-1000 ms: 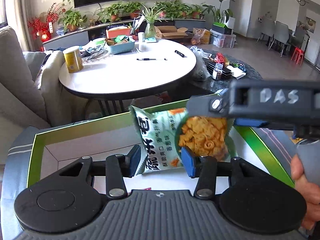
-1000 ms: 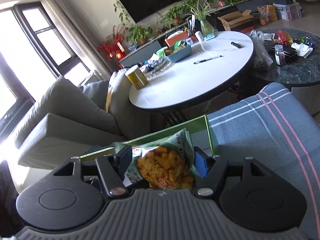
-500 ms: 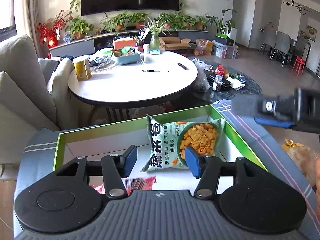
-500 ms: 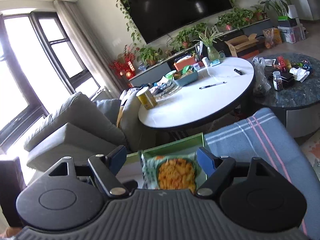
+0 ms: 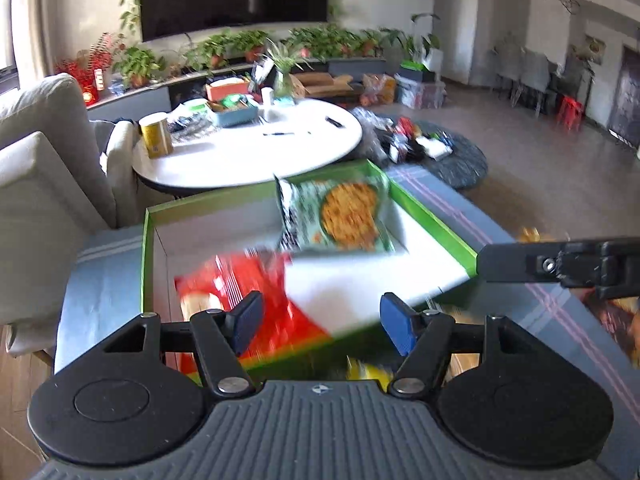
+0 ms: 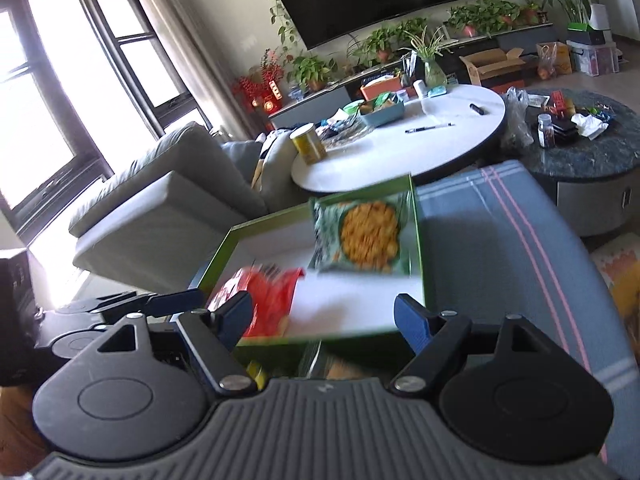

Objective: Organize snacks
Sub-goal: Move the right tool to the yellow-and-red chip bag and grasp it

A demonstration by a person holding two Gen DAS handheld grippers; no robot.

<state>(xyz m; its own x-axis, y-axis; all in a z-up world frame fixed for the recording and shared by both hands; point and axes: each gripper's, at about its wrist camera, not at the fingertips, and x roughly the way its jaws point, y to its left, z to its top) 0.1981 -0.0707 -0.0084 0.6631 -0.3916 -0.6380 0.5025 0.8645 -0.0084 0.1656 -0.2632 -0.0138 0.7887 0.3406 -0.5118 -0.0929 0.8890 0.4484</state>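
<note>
bright daylight | window [image 6: 48, 92] glare | motion blur | fisheye edges bent

Both grippers look like the same build: the left gripper [image 5: 321, 322] and right gripper [image 6: 323, 323] each have a grey ribbed base, two round black discs, angular black linkage arms with silver screws, and blue pads on the fingertips [image 5: 248, 320]. Small logo sits on the ribs.
</note>
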